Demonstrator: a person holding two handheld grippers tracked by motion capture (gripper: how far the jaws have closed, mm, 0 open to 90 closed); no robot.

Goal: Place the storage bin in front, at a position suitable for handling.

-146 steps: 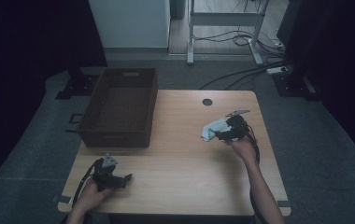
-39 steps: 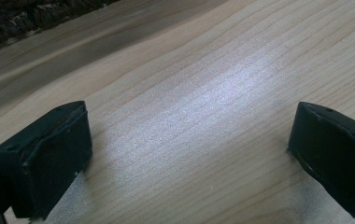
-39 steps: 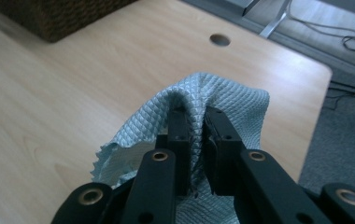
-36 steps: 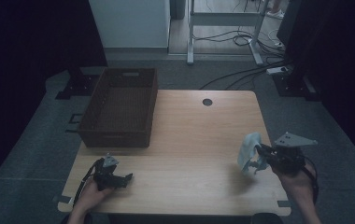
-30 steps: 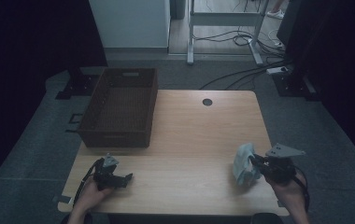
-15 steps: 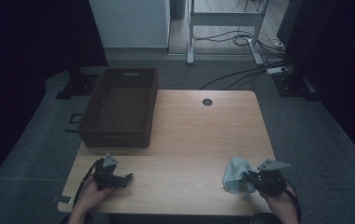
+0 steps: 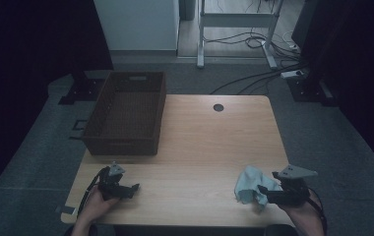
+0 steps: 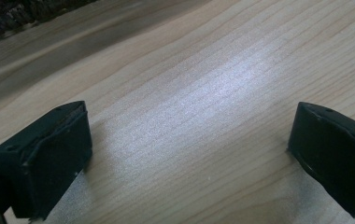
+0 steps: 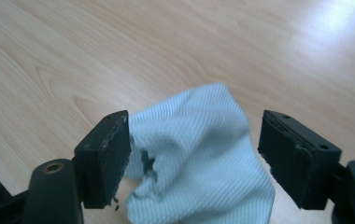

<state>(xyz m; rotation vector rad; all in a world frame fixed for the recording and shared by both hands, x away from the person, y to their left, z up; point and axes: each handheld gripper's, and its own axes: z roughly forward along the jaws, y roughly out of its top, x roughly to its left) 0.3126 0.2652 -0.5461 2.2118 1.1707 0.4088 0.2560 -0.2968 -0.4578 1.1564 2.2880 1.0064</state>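
Resting on pale wooden table [image 7: 200,142] in dark room: left hand-held gripper [image 7: 132,188] open, right hand-held gripper [image 7: 262,191] just opened around cloth [image 7: 250,183].

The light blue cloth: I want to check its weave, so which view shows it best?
The right gripper view: the light blue cloth sits close up between the right gripper's just-opened jaws, weave visible. The high view shows it small and crumpled near the table's front edge. The left gripper view shows bare wood.

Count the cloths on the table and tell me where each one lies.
1. The light blue cloth lies crumpled near the table's front right edge, between the open jaws of the right tongs. The basket's floor looks bare, though dim.
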